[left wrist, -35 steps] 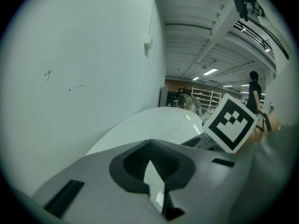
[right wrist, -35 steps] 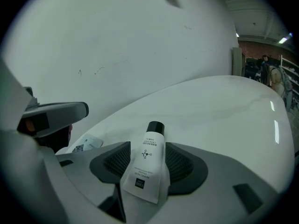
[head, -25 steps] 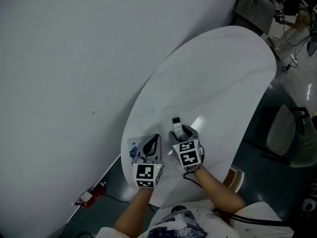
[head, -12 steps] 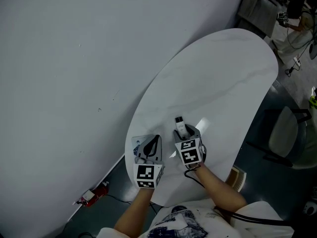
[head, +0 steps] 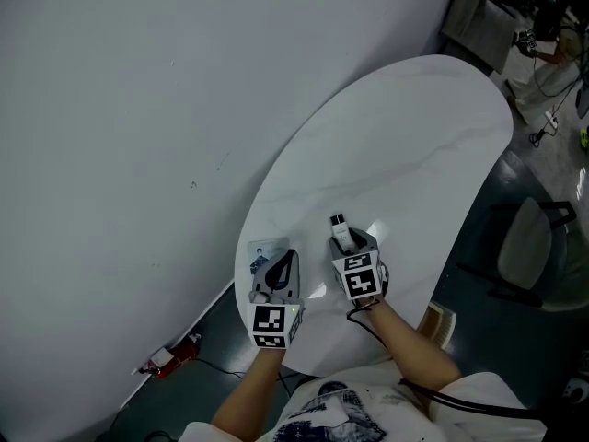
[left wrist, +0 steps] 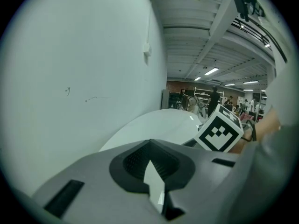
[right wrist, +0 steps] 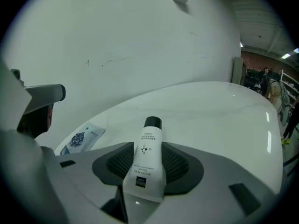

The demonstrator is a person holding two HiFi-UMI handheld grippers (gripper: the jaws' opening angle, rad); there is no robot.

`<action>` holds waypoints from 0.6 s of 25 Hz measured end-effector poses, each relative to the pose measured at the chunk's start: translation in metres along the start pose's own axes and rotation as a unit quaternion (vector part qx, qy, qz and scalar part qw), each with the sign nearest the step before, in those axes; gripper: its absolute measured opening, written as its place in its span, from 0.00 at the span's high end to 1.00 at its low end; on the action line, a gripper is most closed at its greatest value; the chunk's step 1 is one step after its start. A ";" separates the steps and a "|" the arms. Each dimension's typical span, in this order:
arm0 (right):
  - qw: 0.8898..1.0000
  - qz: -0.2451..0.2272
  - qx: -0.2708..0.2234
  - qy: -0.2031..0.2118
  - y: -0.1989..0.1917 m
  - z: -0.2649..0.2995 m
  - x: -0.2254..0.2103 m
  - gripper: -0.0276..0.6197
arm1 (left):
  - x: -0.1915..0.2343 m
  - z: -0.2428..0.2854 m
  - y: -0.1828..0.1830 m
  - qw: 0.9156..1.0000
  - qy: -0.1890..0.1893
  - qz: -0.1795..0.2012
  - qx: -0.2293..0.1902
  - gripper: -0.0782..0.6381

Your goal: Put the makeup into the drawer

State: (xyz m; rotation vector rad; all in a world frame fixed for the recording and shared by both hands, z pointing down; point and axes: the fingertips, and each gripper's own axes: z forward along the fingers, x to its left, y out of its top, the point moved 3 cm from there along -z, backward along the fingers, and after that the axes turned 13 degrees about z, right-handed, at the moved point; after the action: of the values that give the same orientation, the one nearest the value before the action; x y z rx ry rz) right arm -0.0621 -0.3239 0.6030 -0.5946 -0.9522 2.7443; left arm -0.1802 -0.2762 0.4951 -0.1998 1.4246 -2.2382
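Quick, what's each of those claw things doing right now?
Left gripper: closed, nothing held.
Right gripper: jaws have just been closing and now press on the white tube between them.

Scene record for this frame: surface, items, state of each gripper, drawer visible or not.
surface: white oval table beside a pale wall
left gripper: shut; its tip is at the sachet, but it is unclear whether it pinches it
right gripper: jaws have just been closing round the tube; pad contact unclear
tube: white, black cap pointing away from the right gripper
sachet: printed, low on the table near its wall-side edge
drawer: none in view
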 end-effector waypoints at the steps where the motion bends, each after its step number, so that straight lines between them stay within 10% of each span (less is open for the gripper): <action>1: 1.000 0.004 -0.003 0.000 -0.002 -0.005 0.001 0.65 | -0.002 -0.005 0.000 1.000 0.000 0.001 -0.002 0.84; 15: 0.998 0.034 -0.055 -0.018 -0.052 -0.104 0.025 0.66 | -0.041 -0.095 0.000 0.999 -0.012 0.021 -0.037 0.84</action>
State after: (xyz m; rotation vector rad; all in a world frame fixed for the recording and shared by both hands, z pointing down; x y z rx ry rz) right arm -0.0391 -0.2182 0.5537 -0.6076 -1.1188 2.7841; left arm -0.1794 -0.1803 0.4574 -0.2186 1.4868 -2.1429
